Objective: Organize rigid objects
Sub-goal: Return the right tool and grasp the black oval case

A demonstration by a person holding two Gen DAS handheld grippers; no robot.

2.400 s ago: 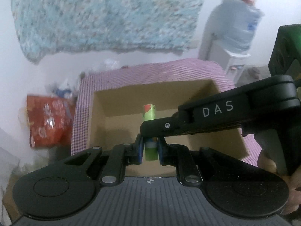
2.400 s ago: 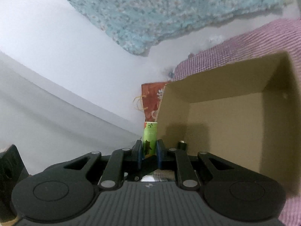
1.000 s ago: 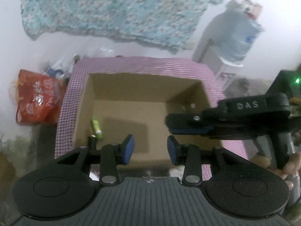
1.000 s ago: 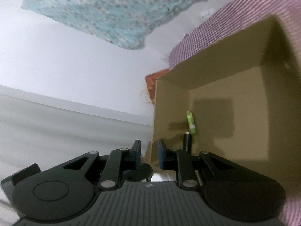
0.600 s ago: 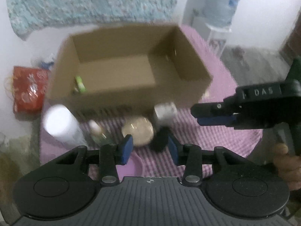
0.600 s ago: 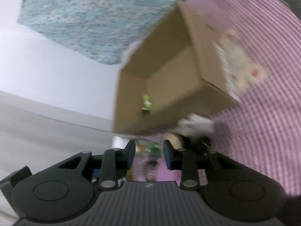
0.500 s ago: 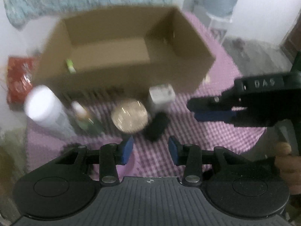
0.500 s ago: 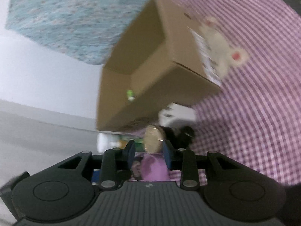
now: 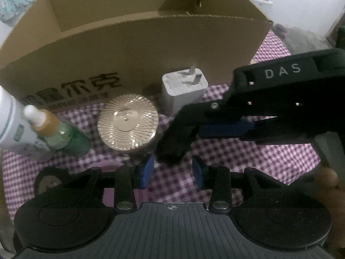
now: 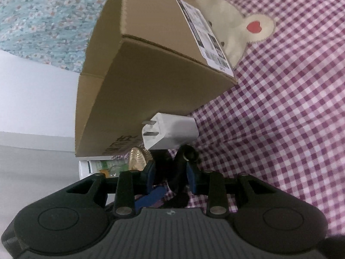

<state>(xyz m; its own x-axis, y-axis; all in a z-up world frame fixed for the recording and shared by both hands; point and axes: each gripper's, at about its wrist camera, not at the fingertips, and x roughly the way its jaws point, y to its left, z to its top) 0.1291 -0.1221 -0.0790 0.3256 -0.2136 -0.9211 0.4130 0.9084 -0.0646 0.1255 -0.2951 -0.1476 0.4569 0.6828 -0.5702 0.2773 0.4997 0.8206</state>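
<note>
A blurred black object [image 9: 174, 138] is straddled by the right tool [image 10: 170, 178], contact unclear; the left tool [image 9: 172, 169] is spread empty, the cardboard box [image 9: 133, 49] interior hidden.

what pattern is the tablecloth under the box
Purple and white gingham check on the tablecloth; the right wrist view shows it best.

Cardboard box [image 9: 133, 49] cut off by the left view's top and left edges; floor of it hidden behind the near wall. White bottle [image 9: 13, 129] cropped at the left edge, label too blurred to read. Black object [image 9: 174, 142] dark and shapeless, partly covered by the right gripper [image 10: 170, 178]; contact with the pads impossible to judge. Shipping label [image 10: 202, 36] too small to read. Stuffed toy [image 10: 235, 32] half hidden behind the box near the tablecloth's [image 10: 291, 108] far edge.
</note>
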